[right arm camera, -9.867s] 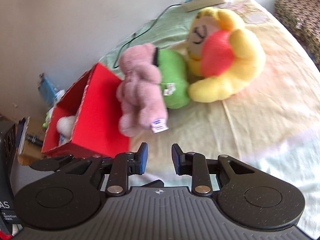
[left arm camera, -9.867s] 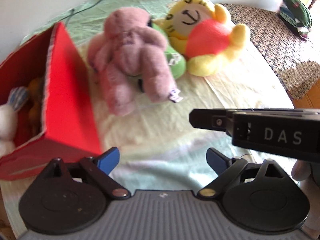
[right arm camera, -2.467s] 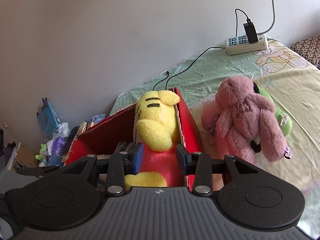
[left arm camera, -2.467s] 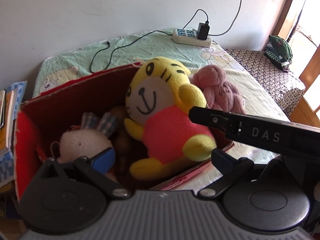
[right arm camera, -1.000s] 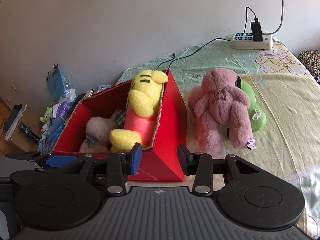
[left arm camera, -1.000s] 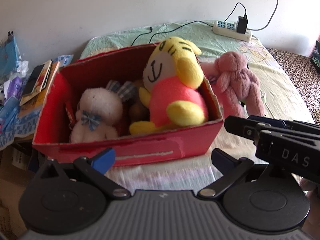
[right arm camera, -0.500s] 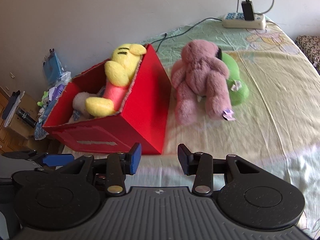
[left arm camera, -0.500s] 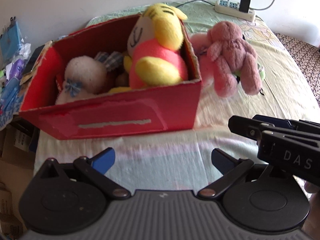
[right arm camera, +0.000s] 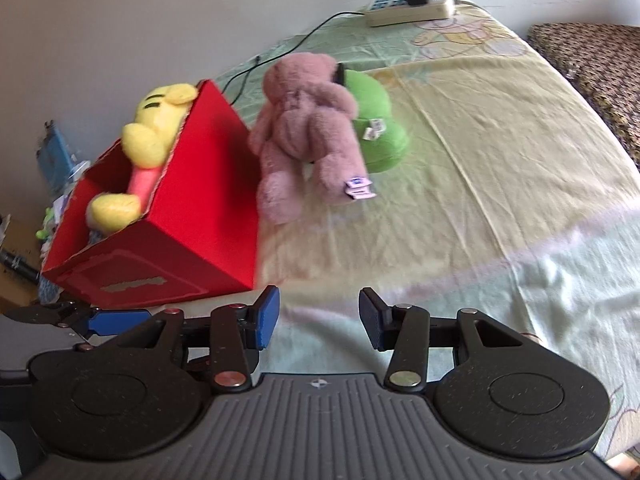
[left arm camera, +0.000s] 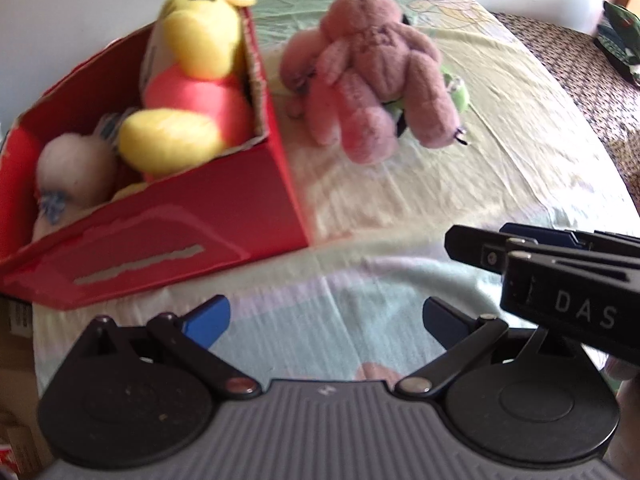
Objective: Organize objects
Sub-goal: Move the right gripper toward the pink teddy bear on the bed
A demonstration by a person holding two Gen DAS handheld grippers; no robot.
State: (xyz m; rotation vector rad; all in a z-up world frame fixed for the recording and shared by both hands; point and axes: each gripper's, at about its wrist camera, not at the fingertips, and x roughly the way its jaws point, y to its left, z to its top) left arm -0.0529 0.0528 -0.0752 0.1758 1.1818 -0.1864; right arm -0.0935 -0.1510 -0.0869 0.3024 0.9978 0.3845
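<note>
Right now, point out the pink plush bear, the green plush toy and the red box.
pink plush bear (right arm camera: 308, 128), right wrist view, on its back.
green plush toy (right arm camera: 376, 136), right wrist view, on its body beside the bear.
red box (left arm camera: 192, 216), left wrist view, on its front wall.

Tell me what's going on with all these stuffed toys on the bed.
A person holding two grippers is tidying plush toys into a red box. The yellow tiger toy and a white plush are in it. The pink bear lies on the sheet beside the box, on a green plush. The left gripper and right gripper are open, holding nothing.
</note>
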